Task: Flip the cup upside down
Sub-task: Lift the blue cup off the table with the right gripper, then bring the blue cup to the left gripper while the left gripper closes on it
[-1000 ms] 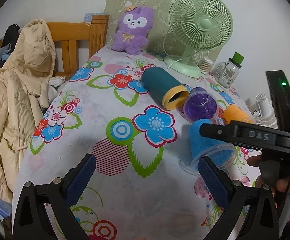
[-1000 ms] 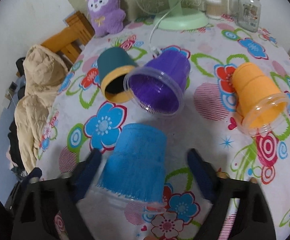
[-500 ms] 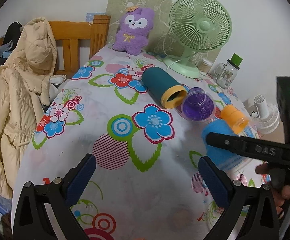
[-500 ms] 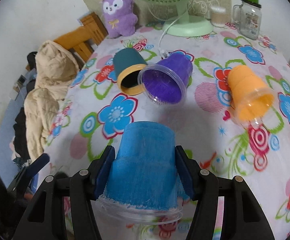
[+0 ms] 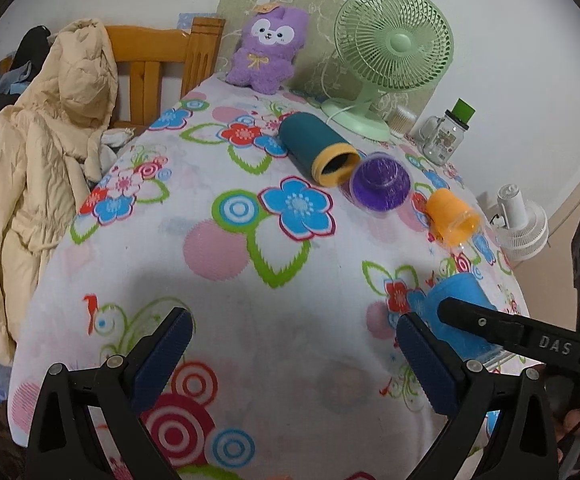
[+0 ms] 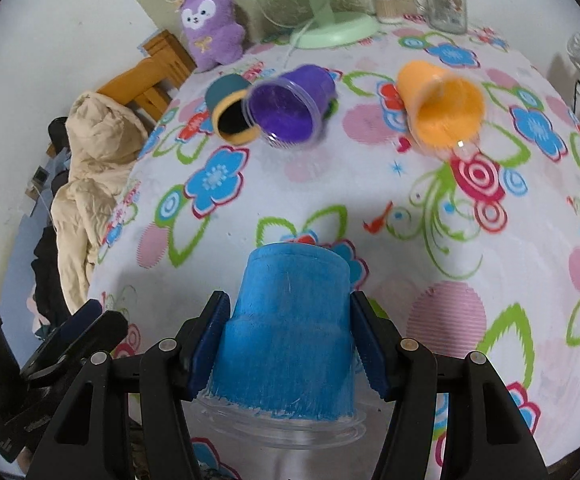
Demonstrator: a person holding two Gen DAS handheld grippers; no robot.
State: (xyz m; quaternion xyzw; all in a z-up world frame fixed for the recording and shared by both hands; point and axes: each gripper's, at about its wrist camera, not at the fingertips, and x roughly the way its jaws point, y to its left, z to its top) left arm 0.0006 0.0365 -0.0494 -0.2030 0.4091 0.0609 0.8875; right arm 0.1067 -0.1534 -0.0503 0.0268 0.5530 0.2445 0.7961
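1. We have the right gripper [image 6: 290, 334] clamped on the blue cup [image 6: 290, 336], pads on both side walls.
2. Cup's closed base points away from the camera, clear rim toward it, held above the floral tablecloth [image 6: 430, 240].
3. Left gripper [image 5: 294, 352] is spread wide, holding nothing, just beside the cup.
4. Beyond it we see the purple cup [image 6: 290, 110], orange cup [image 6: 440, 110] and teal cup [image 6: 229, 114] on their sides.

The right gripper [image 6: 290, 340] had its jaws clamped on both sides of the blue plastic cup [image 6: 290, 332]. The left gripper [image 5: 294, 356] hovered with jaws spread wide, gripping nothing.
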